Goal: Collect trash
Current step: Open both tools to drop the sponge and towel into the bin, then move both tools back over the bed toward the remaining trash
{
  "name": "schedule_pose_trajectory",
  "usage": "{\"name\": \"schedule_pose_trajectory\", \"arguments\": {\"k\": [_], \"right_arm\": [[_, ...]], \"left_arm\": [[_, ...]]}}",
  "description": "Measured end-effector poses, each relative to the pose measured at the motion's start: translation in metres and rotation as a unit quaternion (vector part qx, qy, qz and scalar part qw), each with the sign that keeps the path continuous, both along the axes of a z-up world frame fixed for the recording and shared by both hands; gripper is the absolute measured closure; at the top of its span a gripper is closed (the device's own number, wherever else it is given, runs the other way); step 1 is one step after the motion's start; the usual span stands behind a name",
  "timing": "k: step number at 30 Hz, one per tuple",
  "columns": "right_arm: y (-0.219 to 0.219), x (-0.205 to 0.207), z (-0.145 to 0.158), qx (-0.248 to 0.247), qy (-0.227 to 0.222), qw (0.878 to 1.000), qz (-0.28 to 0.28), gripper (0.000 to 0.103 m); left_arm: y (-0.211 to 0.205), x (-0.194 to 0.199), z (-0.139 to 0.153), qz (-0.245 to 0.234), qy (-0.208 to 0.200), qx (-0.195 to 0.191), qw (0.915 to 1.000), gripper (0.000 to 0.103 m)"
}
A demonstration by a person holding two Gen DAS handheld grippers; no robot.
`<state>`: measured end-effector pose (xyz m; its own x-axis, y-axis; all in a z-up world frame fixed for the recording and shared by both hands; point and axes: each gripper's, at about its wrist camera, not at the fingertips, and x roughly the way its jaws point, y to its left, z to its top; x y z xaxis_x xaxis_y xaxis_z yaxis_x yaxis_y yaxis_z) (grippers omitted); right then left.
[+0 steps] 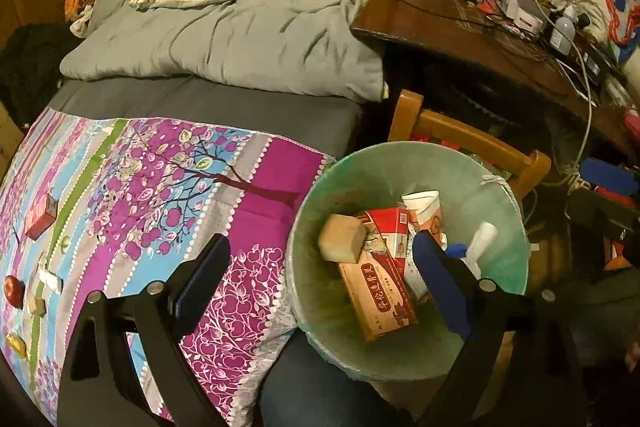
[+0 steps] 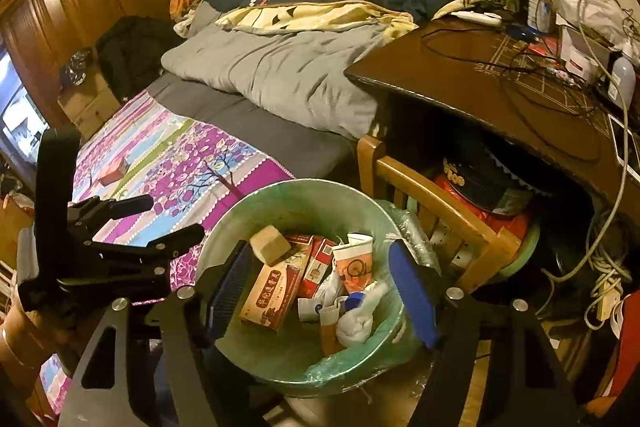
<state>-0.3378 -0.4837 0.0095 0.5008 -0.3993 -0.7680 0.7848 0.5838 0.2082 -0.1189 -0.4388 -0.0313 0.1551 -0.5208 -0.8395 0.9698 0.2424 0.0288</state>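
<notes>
Left gripper (image 1: 320, 269) hanging over the edge of the bed and the bin, jaws spread wide, nothing between the pads; its left finger sitting over the floral bedspread (image 1: 168, 187), its right blue-padded finger over the bin's inside. Right gripper (image 2: 322, 285) pointing down into the green trash bin (image 2: 280, 195), jaws also standing apart with no item pinched; bin contents showing in the gap. The bin, lined with a green bag, standing on the floor just beside the bed and in front of a wooden chair (image 2: 432, 195). Inside it lying: a tan block (image 2: 270, 245) on top at the left, a long brown carton (image 2: 272, 291) under it, a red box (image 2: 318, 267), a paper cup (image 2: 354, 263), and a white bottle with a blue cap (image 2: 360, 301) near the right finger. Still lying on the bedspread in the left view: a red box (image 1: 40, 217), a white wrapper (image 1: 52, 281), a red apple (image 1: 14, 291), a small tan cube (image 1: 36, 306), and a gold-wrapped piece (image 1: 16, 345). Cluttered dark desk (image 1: 460, 27) sitting at right.
</notes>
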Motion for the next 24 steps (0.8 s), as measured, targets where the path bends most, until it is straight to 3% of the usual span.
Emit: {"name": "schedule_pose_trajectory", "arguments": {"k": [7, 14, 17, 24], "right_arm": [[0.004, 0.013, 0.003, -0.006, -0.009, 1.000, 0.008, 0.031], [0.015, 0.054, 0.014, -0.031, -0.064, 0.997, 0.041, 0.031], [0.027, 0.095, 0.019, -0.044, -0.081, 0.992, 0.081, 0.031], [0.070, 0.218, 0.001, -0.038, -0.083, 0.972, 0.215, 0.031]], "left_arm": [[0.021, 0.014, 0.001, 0.029, -0.013, -0.016, 0.9994, 0.014], [0.076, 0.072, -0.007, 0.133, -0.055, -0.031, 0.9891, 0.014], [0.114, 0.120, -0.013, 0.212, -0.038, -0.030, 0.9760, 0.014], [0.224, 0.235, -0.028, 0.379, -0.041, -0.009, 0.9243, 0.014]]}}
